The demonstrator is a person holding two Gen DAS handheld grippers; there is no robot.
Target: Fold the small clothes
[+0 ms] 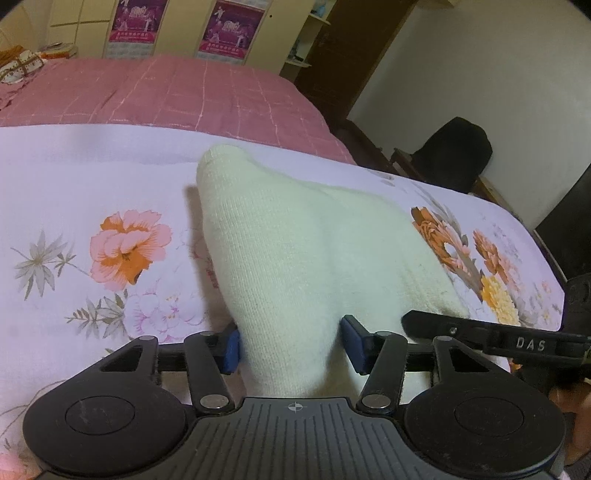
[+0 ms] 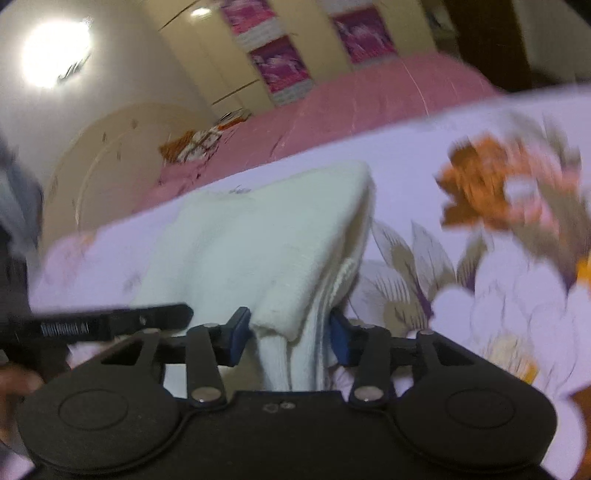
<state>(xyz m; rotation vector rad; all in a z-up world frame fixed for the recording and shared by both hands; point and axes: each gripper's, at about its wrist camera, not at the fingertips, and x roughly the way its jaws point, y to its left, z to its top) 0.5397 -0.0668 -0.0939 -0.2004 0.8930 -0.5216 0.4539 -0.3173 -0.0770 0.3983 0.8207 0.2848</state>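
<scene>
Floral bedsheet [image 1: 92, 177] bears cream knitted garment [image 1: 295, 251]; bunched, ribbed.

Cream-white knitted garment [image 1: 295, 240]: plain, fine ribbed texture, no print. Pale lilac-white cotton sheet [image 1: 92, 166]: printed with pink-and-orange peonies, grey-green leaves, yellow blooms toward its right edge. Dusty-pink quilted bedspread [image 1: 184, 92]: thin pale grid lines. Magenta posters [image 1: 225, 31] on cream cupboard doors. Black plastic left gripper [image 1: 290, 347] and right gripper [image 2: 291, 338]: blue pads [image 1: 231, 349].
</scene>
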